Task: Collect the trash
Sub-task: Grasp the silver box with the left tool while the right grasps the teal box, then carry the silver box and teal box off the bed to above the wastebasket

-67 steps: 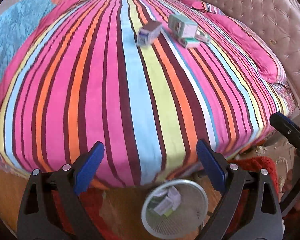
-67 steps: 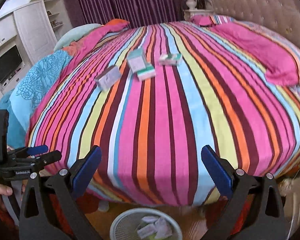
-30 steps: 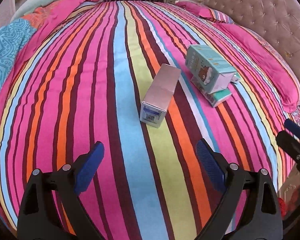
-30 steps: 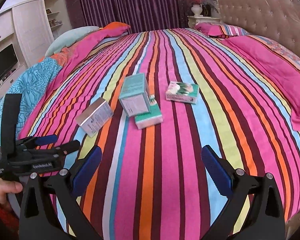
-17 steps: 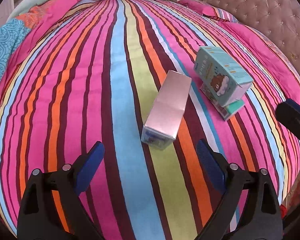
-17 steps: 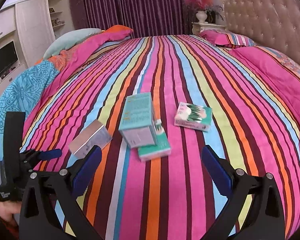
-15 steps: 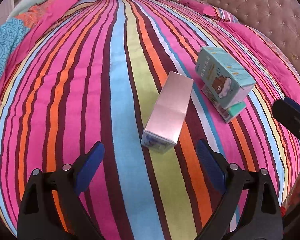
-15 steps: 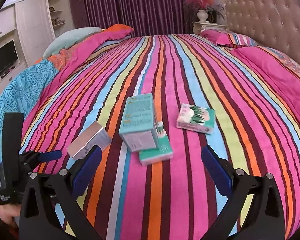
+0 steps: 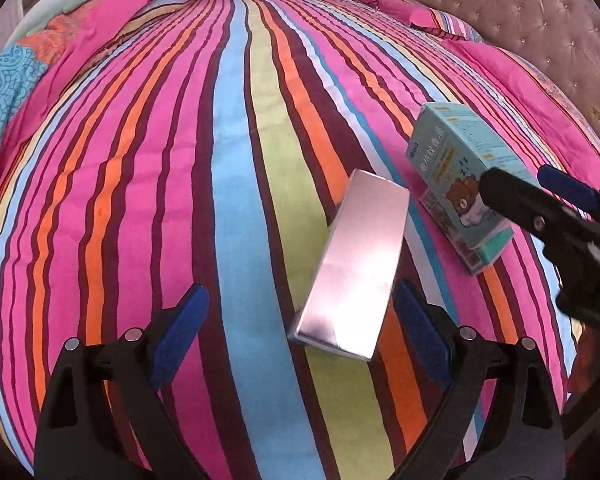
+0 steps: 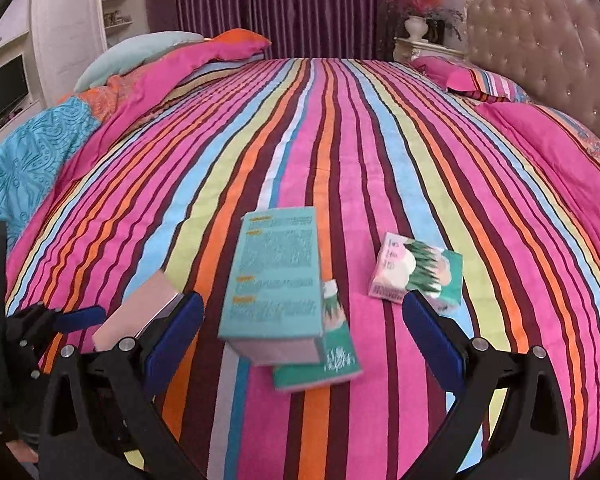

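A pink-silver box point(image 9: 356, 264) lies on the striped bed, its near end between the jaws of my open left gripper point(image 9: 300, 328); it also shows in the right wrist view point(image 10: 140, 312). A teal box point(image 9: 456, 176) lies on a flat green packet point(image 9: 492, 248) to its right. In the right wrist view the teal box point(image 10: 276, 276) and the green packet point(image 10: 320, 368) lie just ahead of my open, empty right gripper point(image 10: 300, 332). A small pink and green packet point(image 10: 416, 268) lies to the right of them.
The striped bedspread point(image 10: 340, 140) covers the bed. Pink pillows point(image 10: 480, 76) and a tufted headboard point(image 10: 540, 48) are at the right. A blue and pink quilt point(image 10: 40, 152) is heaped at the left. Each gripper shows in the other's view, the right one point(image 9: 540, 208) and the left one point(image 10: 52, 320).
Both grippers have moved forward over the bed from the waste basket at its foot. The boxes now lie right at the jaws. Both stay open.
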### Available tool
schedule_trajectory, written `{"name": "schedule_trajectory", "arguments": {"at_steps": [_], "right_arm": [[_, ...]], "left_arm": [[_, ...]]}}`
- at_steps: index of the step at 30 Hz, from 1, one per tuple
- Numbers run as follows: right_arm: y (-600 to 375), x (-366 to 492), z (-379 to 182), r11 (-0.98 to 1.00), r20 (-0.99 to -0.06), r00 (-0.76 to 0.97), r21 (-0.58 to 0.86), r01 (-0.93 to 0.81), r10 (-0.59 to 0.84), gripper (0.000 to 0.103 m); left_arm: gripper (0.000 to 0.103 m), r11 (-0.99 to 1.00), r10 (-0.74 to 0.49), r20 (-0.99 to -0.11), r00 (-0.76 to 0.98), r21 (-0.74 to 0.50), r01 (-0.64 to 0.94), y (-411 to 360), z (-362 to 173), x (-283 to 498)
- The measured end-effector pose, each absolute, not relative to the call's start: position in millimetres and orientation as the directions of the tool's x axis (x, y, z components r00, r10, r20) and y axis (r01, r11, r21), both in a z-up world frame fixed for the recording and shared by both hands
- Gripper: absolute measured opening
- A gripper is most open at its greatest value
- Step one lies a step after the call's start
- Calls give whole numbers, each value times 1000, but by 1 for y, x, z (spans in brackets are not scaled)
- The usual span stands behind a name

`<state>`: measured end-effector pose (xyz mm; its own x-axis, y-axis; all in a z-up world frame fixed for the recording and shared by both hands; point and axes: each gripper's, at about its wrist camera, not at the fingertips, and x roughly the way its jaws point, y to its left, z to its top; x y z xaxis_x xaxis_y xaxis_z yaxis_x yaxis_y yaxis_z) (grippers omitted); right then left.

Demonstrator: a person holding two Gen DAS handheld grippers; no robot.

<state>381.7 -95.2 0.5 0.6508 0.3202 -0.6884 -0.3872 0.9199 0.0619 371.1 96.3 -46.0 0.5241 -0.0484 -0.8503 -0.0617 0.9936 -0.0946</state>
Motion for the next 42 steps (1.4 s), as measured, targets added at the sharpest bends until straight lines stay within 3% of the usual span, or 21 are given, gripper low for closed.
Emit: {"name": "schedule_trajectory", "arguments": {"at_steps": [11,16,17,18,21,23,31,42], "right_arm": [[-80,395,-5,918,-700,650,23,-395,297,94],[-74,396,-9,909,-706,642,7,-417,300,89],[-74,396,-10,907,-707,639,7,-421,302,80],[-74,396,-11,906,-708,639,6,-423,302,64],[-77,399,-14,908,-722,619,28,-418,307,54],[-79,399,-14,910,-725,616,38,-414,310,47],[-100,390,-5,911,-705,620,90,-403,344,47],[-137,372,0,938,-718,621,131,-322,313,47]], "left_arm": [[91,993,-44,-858,512,-92,-68,97,-51,390],[91,992,-36,-851,523,-95,-85,100,-52,390],[91,991,-43,-852,522,-101,-84,100,-52,390],[91,991,-47,-854,519,-105,-85,101,-53,390],[89,990,-62,-853,519,-120,-78,101,-55,389],[81,990,-72,-853,518,-126,-69,101,-55,388],[36,980,-117,-841,527,-185,-79,101,-50,381],[34,977,-120,-833,540,-195,-83,90,-35,359]]}}
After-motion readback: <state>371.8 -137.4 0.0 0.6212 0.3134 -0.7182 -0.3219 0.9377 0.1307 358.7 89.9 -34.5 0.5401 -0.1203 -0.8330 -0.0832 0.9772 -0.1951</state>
